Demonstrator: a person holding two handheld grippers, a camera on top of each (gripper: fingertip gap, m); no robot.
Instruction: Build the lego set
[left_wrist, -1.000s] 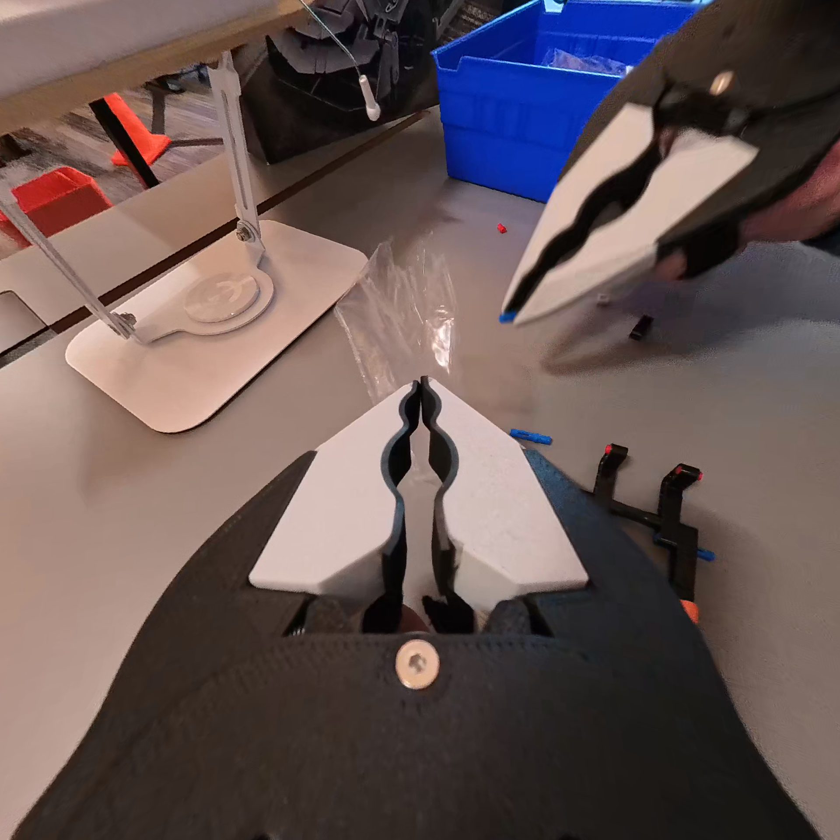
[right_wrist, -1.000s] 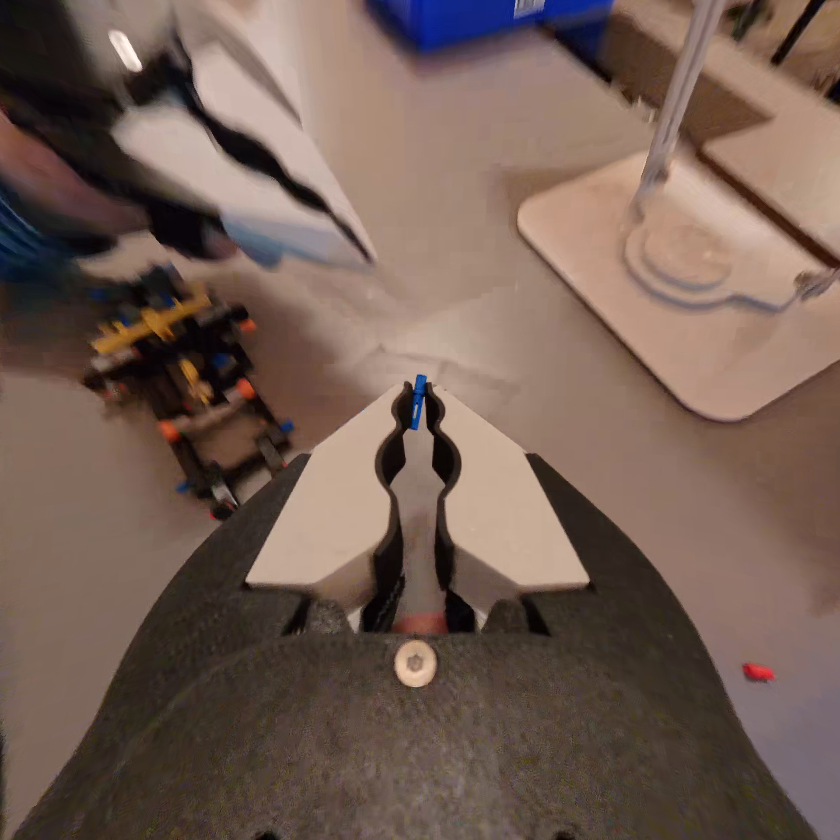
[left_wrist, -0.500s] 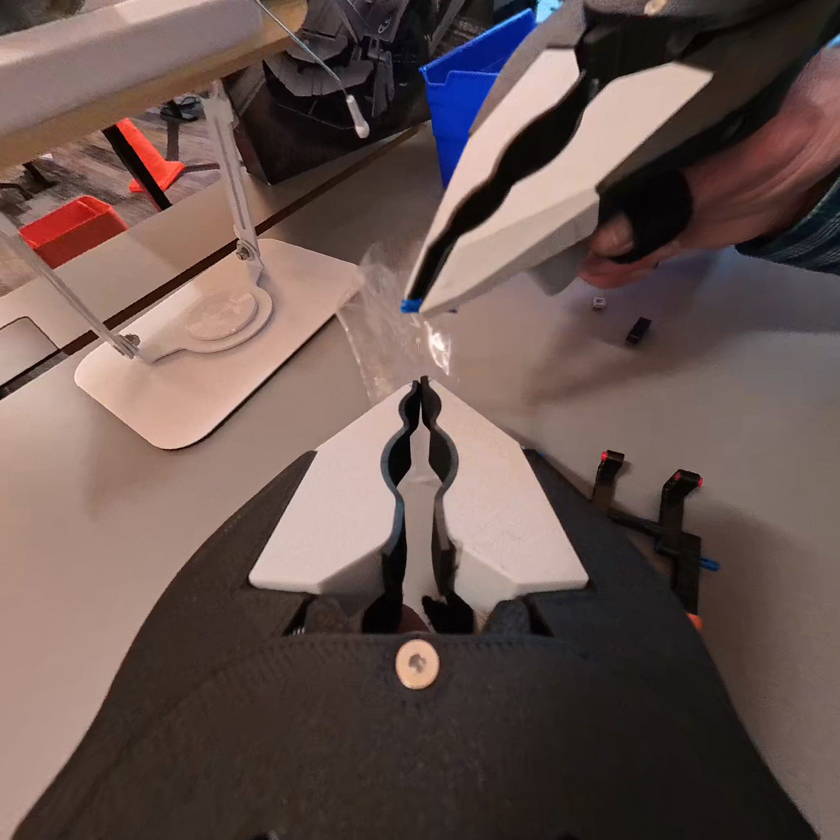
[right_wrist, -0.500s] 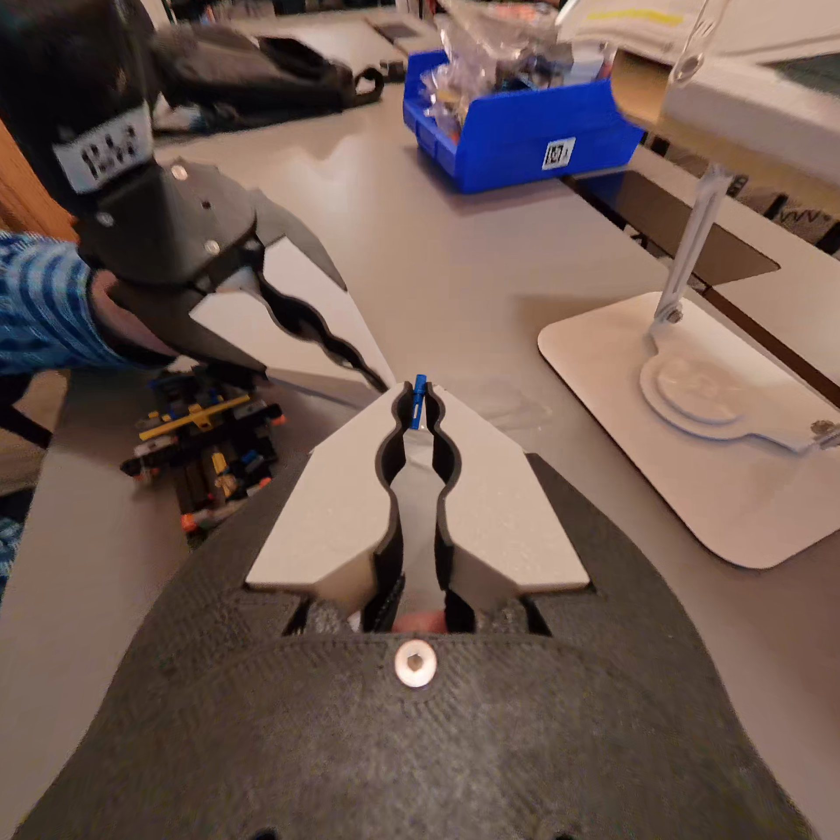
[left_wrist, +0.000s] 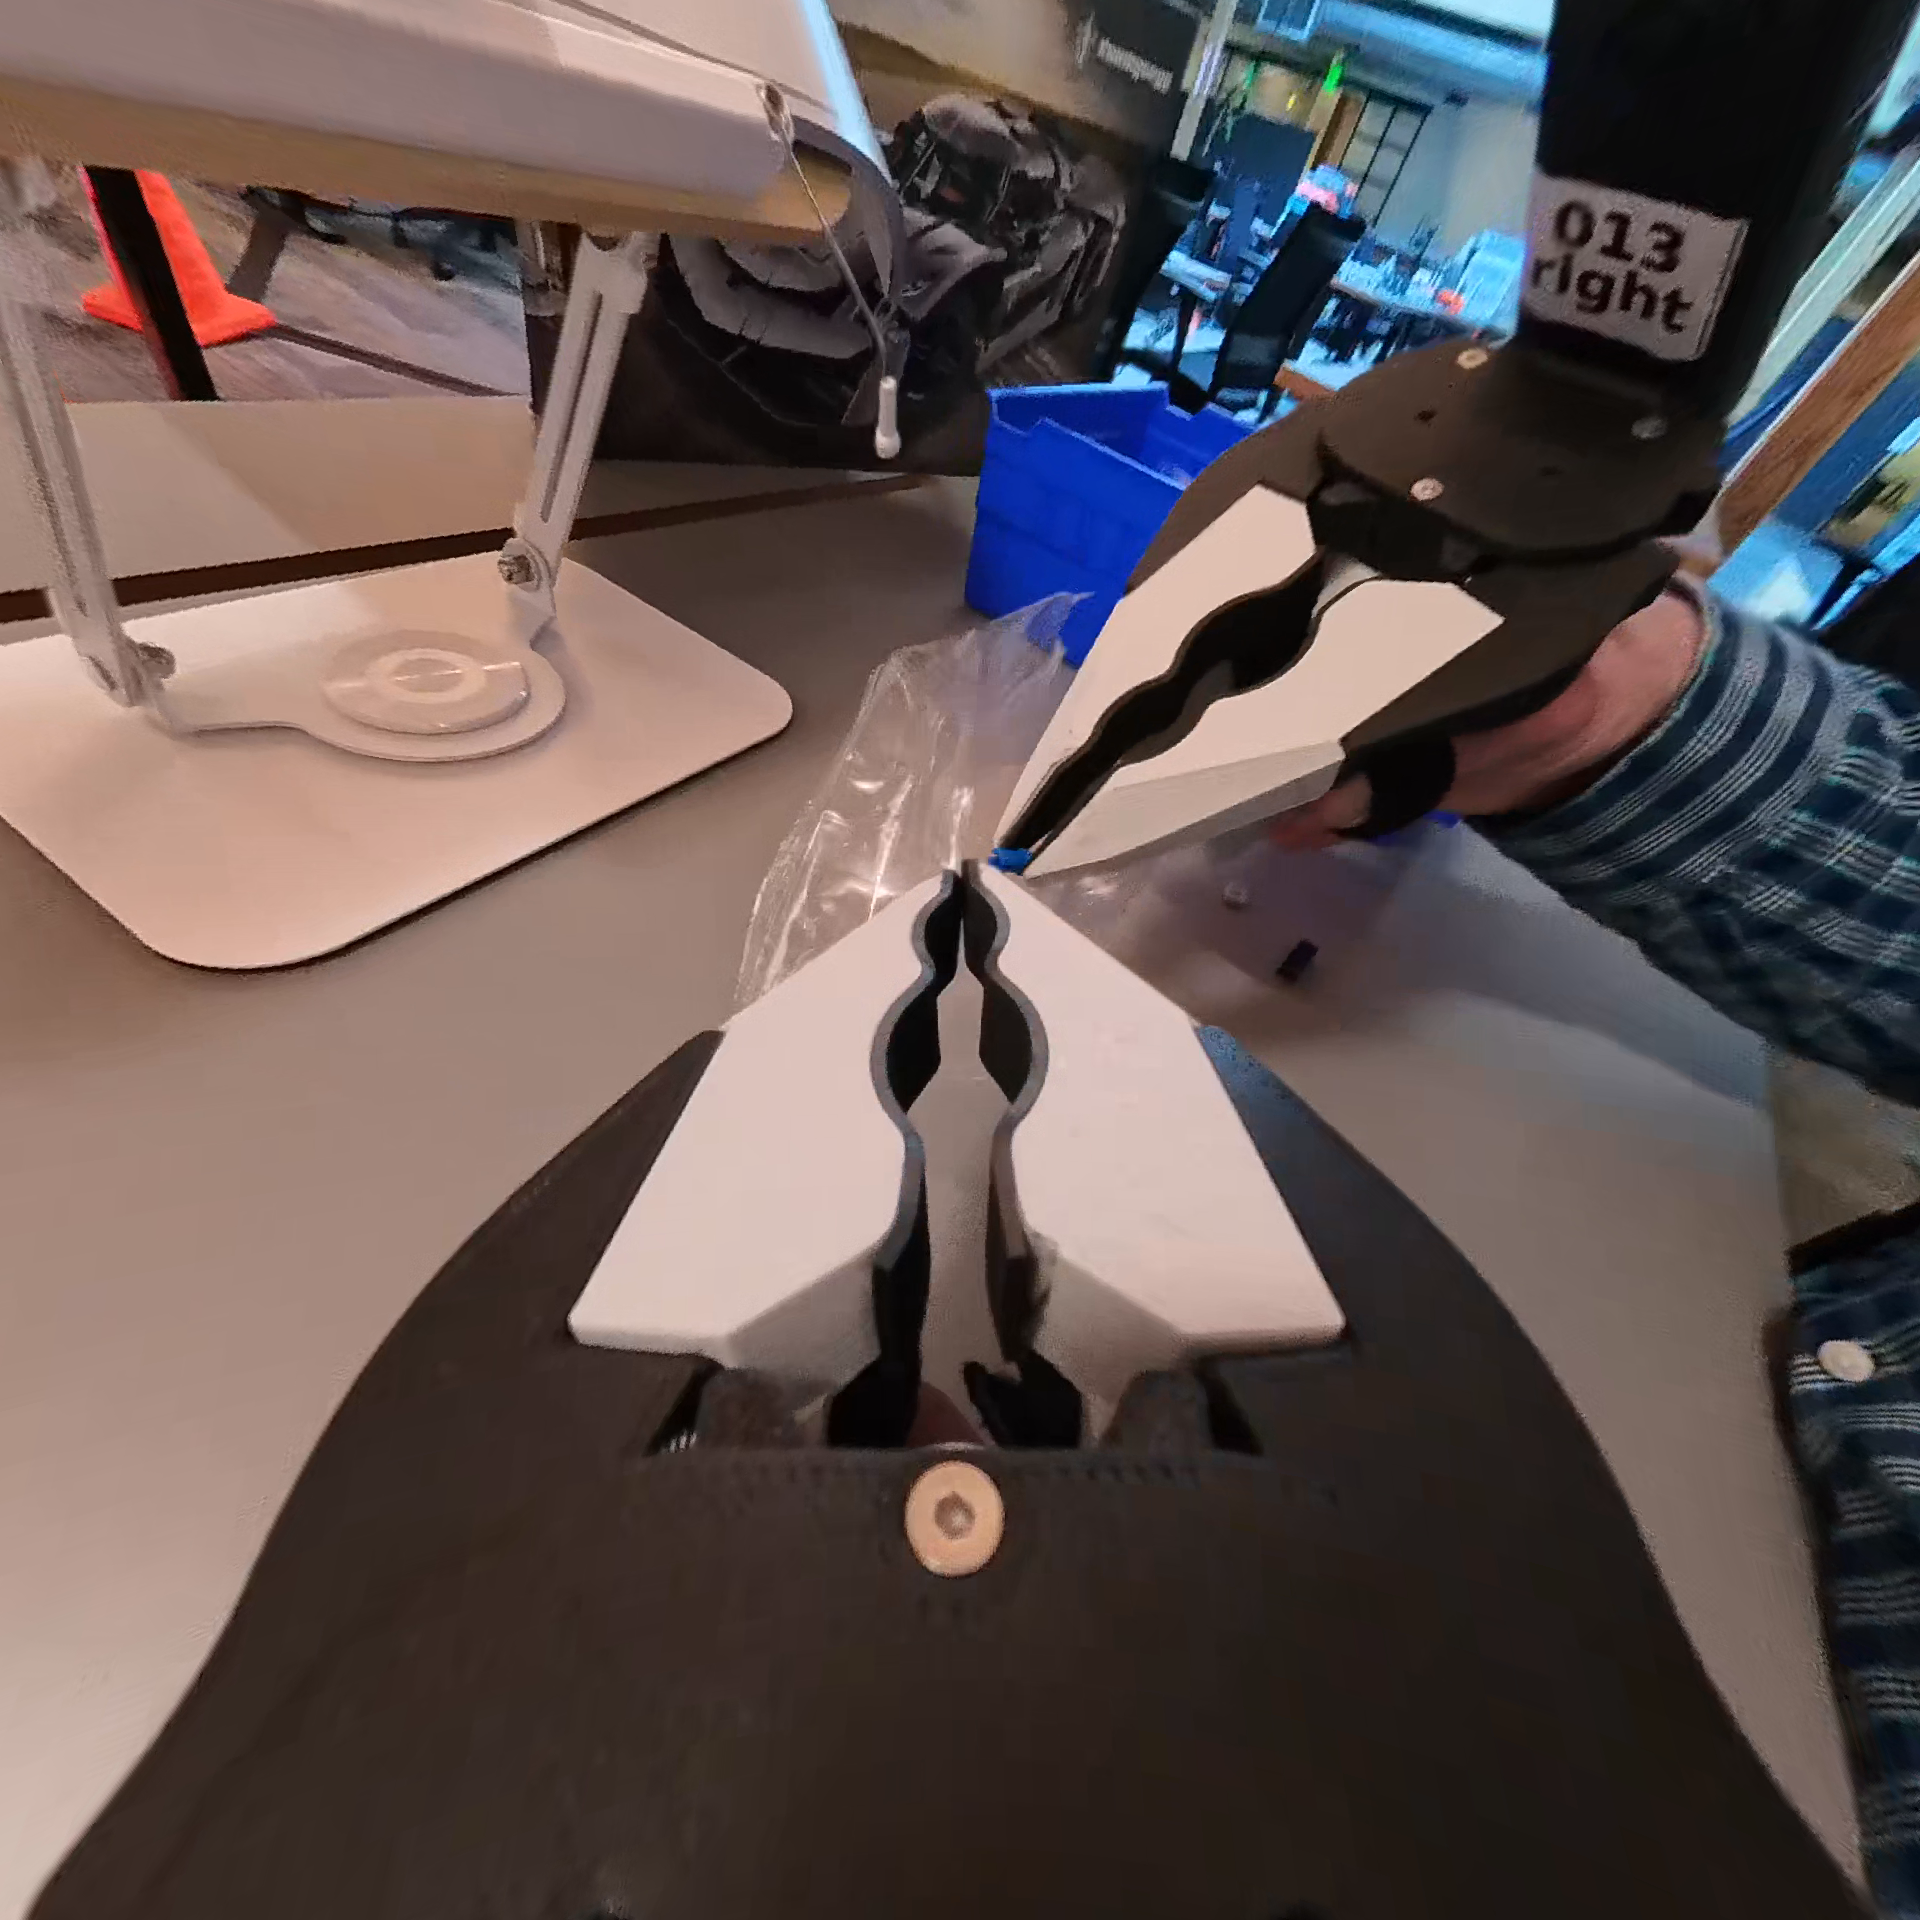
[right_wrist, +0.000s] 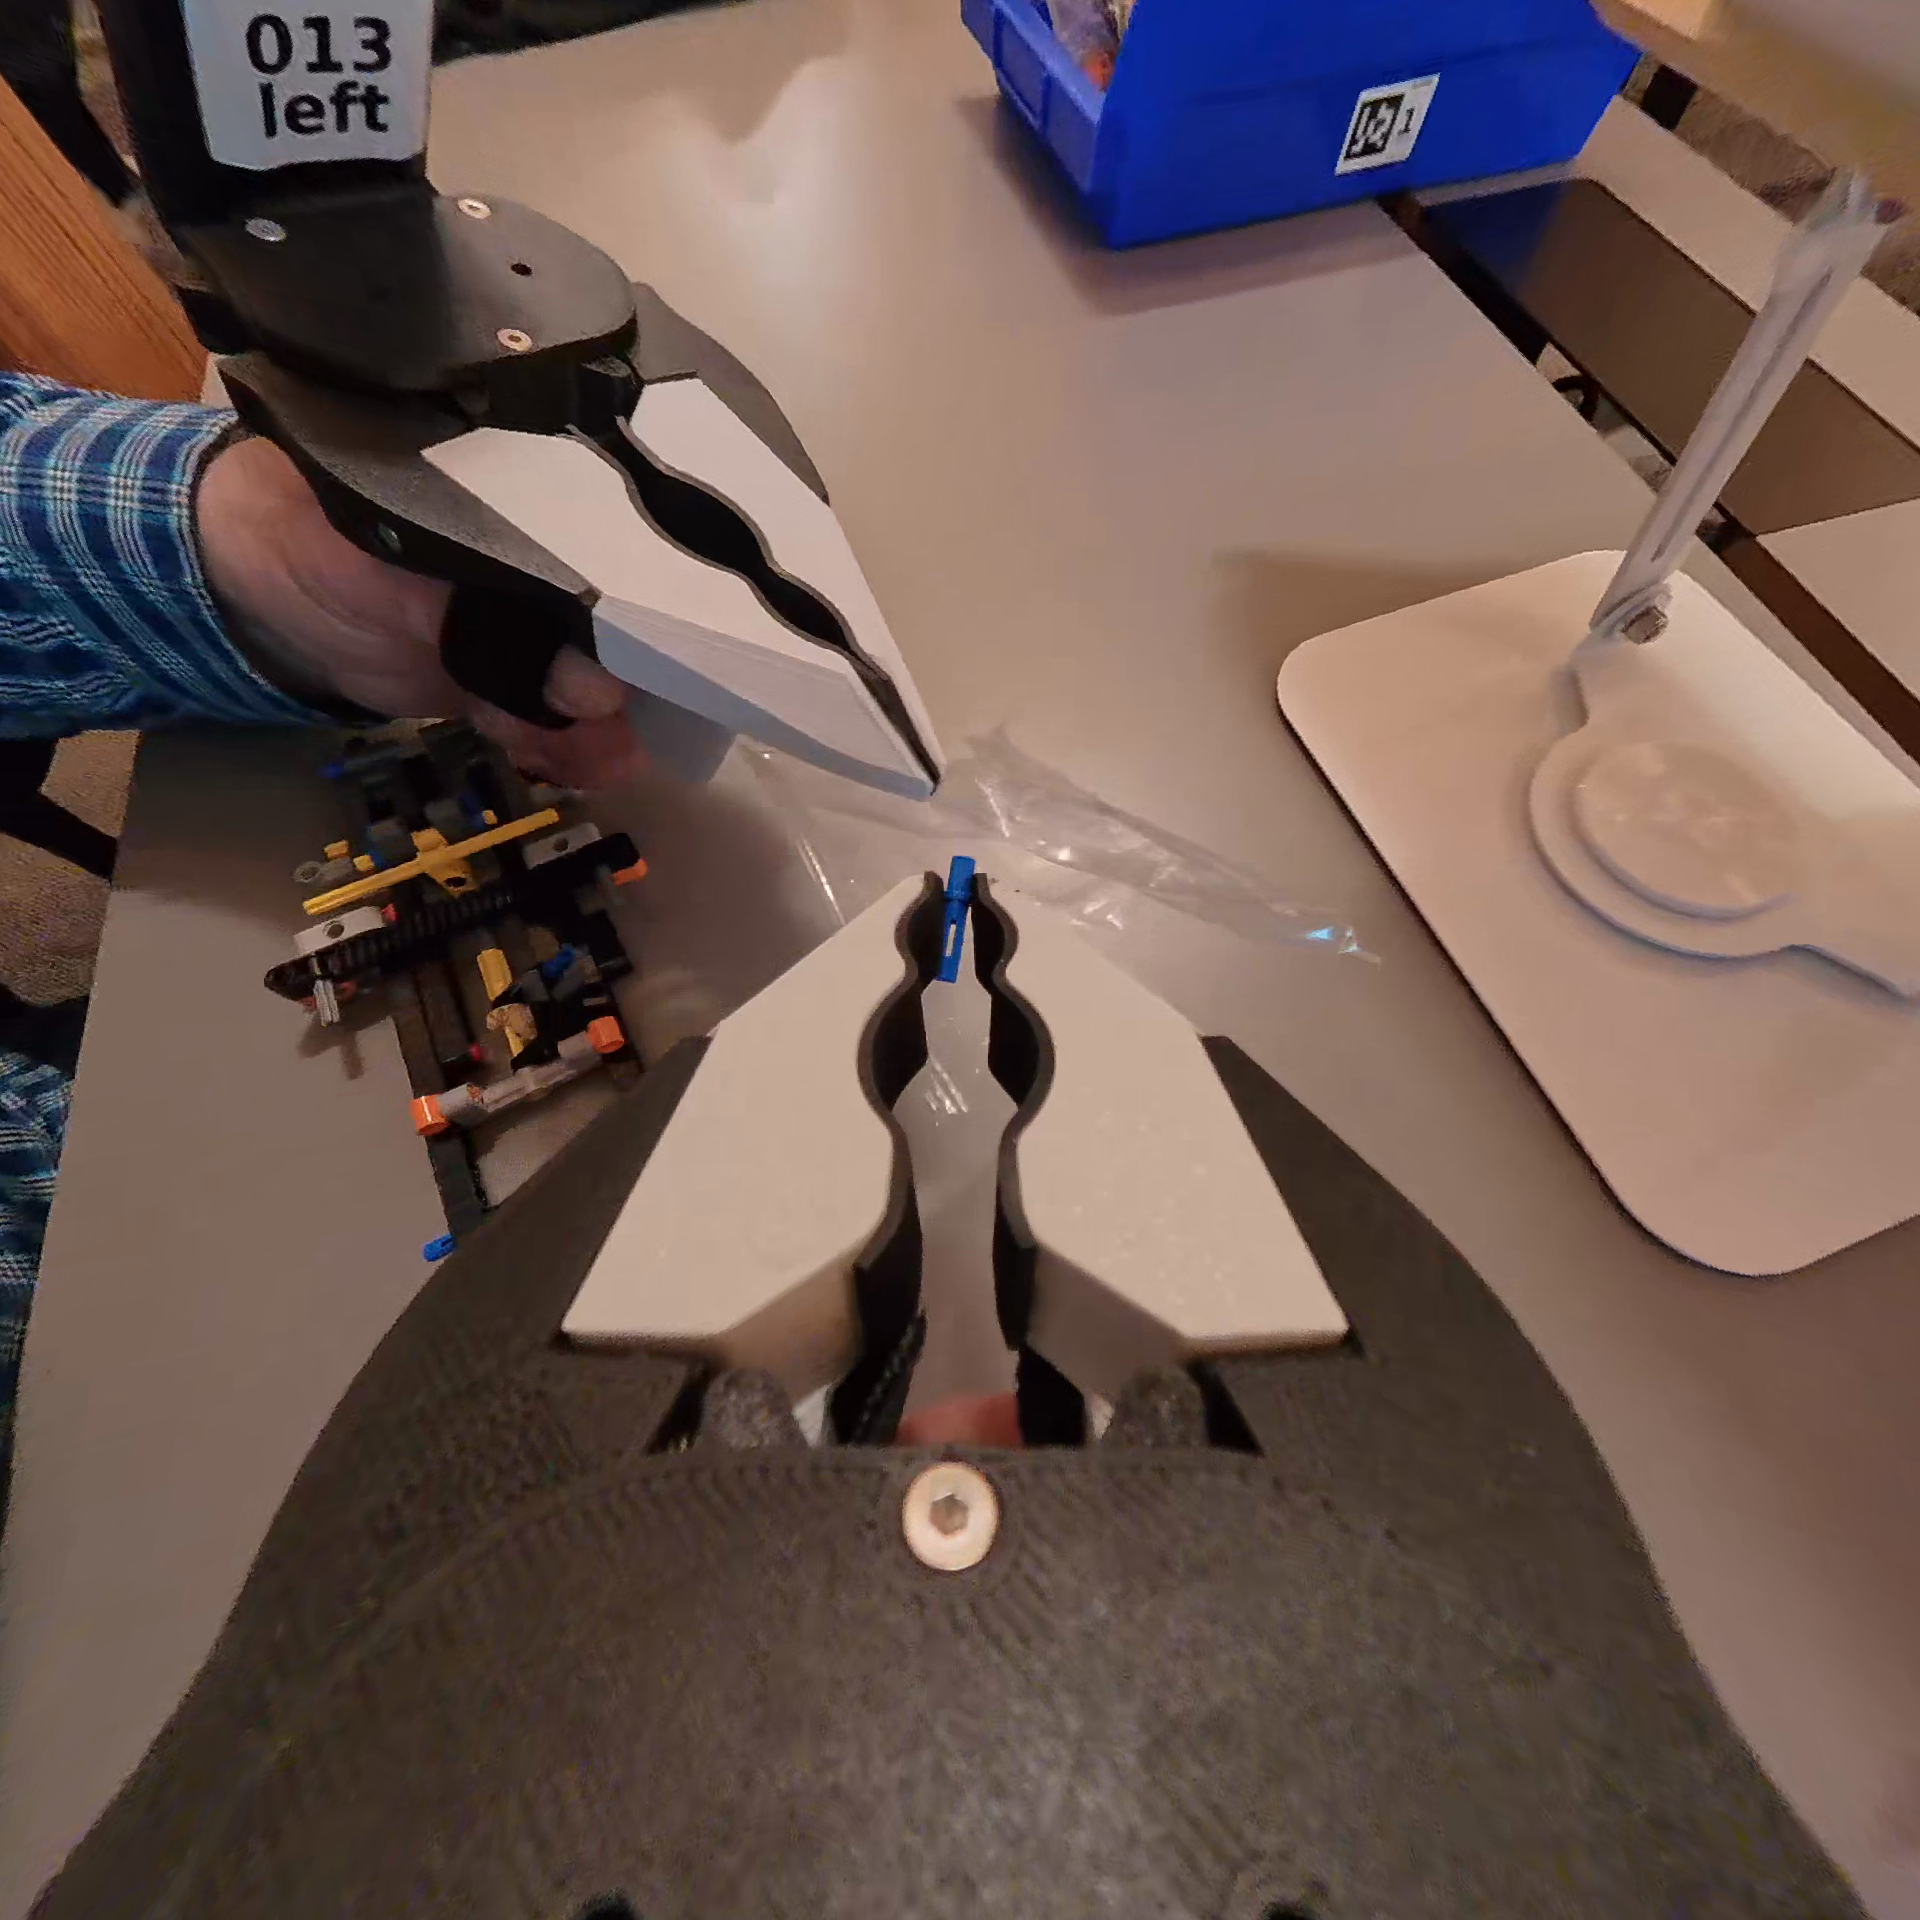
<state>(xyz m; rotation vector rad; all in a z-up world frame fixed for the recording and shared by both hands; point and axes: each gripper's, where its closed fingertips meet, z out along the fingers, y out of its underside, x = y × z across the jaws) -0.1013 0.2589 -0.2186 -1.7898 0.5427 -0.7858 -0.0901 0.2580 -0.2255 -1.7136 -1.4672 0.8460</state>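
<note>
The right gripper (right_wrist: 961, 894) is clamped narrow on a small blue pin (right_wrist: 954, 920), which stands nearly upright between the very tips with a short end poking out above and the longer part hanging into the gap below. The left gripper (right_wrist: 928, 781) is pinched almost together with nothing visible between its tips; it hovers just beyond the pin and above the crumpled clear plastic bag (right_wrist: 1101, 842) on the grey table (right_wrist: 1039, 436). In the left wrist view the two tips nearly meet, the pin (left_wrist: 1008, 858) showing as a blue speck at the end of the right gripper (left_wrist: 1023, 844). The half-built lego model (right_wrist: 468, 956), black beams with yellow, orange and blue parts, lies on the table to the left of the pin, under the hand holding the left gripper. The pin looks very light, rigid and smooth, so it will likely twist or shoot out if squeezed off-centre; a hold across its middle, with one end free for pushing into a beam hole, seems safest. The model is stiff but probably loosely jointed in places, and would best be steadied by a long black beam, not the thin yellow axle. The bag is limp and slippery.
</note>
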